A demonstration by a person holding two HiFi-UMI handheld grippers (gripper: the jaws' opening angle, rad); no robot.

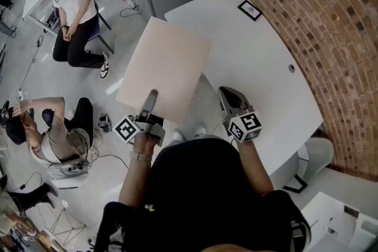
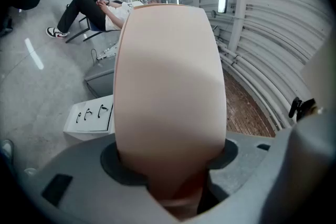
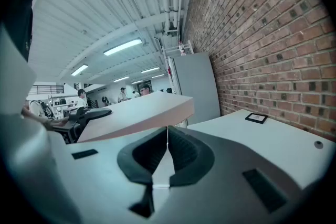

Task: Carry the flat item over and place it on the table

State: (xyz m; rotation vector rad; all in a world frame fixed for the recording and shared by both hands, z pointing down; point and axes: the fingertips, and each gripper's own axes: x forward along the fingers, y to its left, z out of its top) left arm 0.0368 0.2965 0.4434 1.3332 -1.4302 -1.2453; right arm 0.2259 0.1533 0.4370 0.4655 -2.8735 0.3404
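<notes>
A flat pale pink board [image 1: 165, 68] hangs level in the air, its far right corner over the near-left edge of the white table [image 1: 260, 68]. My left gripper [image 1: 152, 95] is shut on the board's near edge, one finger lying on top. In the left gripper view the board [image 2: 170, 76] runs straight out from between the jaws and fills the middle. My right gripper [image 1: 228, 95] is shut and holds nothing, just above the table's near edge, to the right of the board. In the right gripper view the board [image 3: 131, 113] floats left of the closed jaws, before the table [image 3: 273, 139].
A brick wall [image 1: 331, 20] curves round the table's far side. A small black-framed tag [image 1: 250, 9] and a round hole [image 1: 291, 68] are on the tabletop. A person [image 1: 74, 9] sits on a chair at the far left; another person [image 1: 53, 127] crouches at the left.
</notes>
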